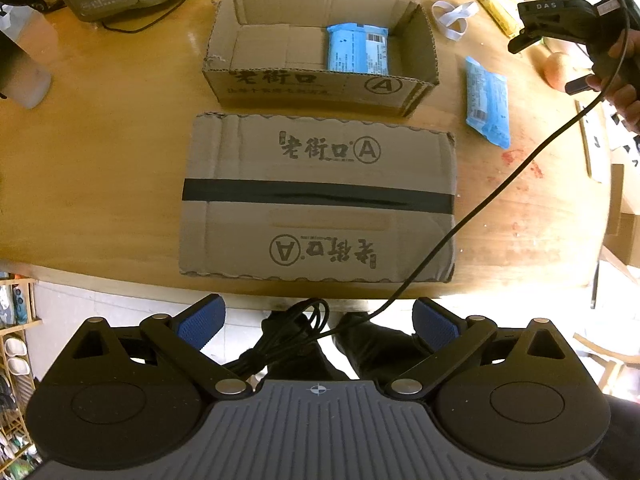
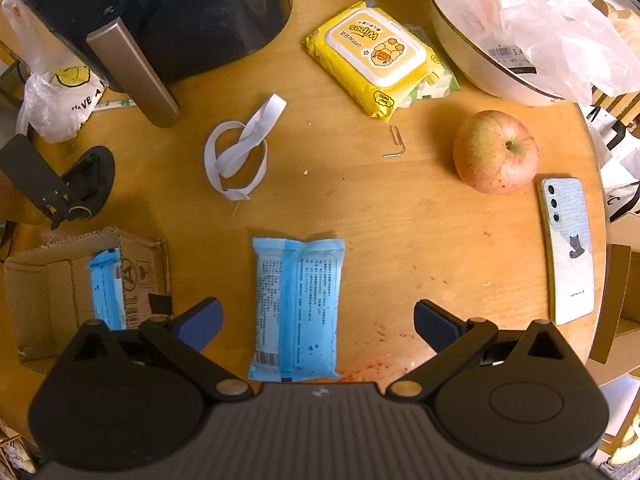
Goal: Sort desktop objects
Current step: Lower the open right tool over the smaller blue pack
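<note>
Around the loose blue packet (image 2: pixel 295 309) the tabletop (image 2: pixel 400 248) is crowded. Beyond it lies a knotted white strap (image 2: pixel 240 152), then a yellow wipes pack (image 2: pixel 380 60) and a bent paperclip (image 2: pixel 396 142). To the right sit an apple (image 2: pixel 496 152) and a phone (image 2: pixel 568 250) lying face down, both well apart from the packet. A dark appliance (image 2: pixel 180 8) with a metal handle stands at the far left, and a white bowl (image 2: pixel 480 68) under a plastic bag (image 2: pixel 532 20) at the far right.

Nothing lies on the packet or between it and the right claw (image 2: pixel 318 324), whose blue-padded fingers stand wide apart, one on either side of the packet's near end, touching nothing. The packet lies flat, its long axis running away from the claw, with the barcode end nearest.

Left of it stands an open cardboard box (image 1: pixel 320 88), with a second blue packet (image 1: pixel 358 50) lying flat inside, toward its right side, long axis running front to back. Just in front of the box lies a flattened cardboard sheet (image 1: pixel 316 200) crossed by black tape.

The left claw (image 1: pixel 318 326) hovers off the tabletop's near edge, fingers spread wide and empty. A black cable (image 1: pixel 500 184) runs across the sheet's right corner up to the right device, gripped by a hand (image 1: pixel 624 92).
</note>
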{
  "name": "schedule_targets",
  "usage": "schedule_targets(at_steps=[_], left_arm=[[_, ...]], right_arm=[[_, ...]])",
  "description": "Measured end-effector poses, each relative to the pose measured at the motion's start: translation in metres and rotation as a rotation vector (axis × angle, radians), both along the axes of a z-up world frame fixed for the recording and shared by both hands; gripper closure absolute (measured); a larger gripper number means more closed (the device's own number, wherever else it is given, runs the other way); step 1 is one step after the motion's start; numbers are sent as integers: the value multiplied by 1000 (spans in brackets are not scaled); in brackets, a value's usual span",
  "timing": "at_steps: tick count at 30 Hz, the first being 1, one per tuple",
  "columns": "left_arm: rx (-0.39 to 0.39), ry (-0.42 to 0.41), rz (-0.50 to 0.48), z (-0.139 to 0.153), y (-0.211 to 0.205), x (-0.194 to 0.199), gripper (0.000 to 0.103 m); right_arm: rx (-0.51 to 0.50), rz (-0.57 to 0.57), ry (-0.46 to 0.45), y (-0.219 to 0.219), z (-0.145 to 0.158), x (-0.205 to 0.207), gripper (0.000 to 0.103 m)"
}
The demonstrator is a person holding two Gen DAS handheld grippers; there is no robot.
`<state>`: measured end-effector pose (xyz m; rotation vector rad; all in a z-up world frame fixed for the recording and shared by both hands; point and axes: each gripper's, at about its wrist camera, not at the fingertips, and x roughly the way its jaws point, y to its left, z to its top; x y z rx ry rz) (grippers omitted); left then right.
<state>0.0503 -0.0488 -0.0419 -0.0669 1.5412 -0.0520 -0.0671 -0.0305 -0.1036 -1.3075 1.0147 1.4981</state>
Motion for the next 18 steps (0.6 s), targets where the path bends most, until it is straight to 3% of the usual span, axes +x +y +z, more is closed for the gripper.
schedule_targets(at_steps=[18], left_arm=[[34,-5,-18,0,-3,1,0]], right_arm=[[-24,19,-4,-2,-12,-11,0]])
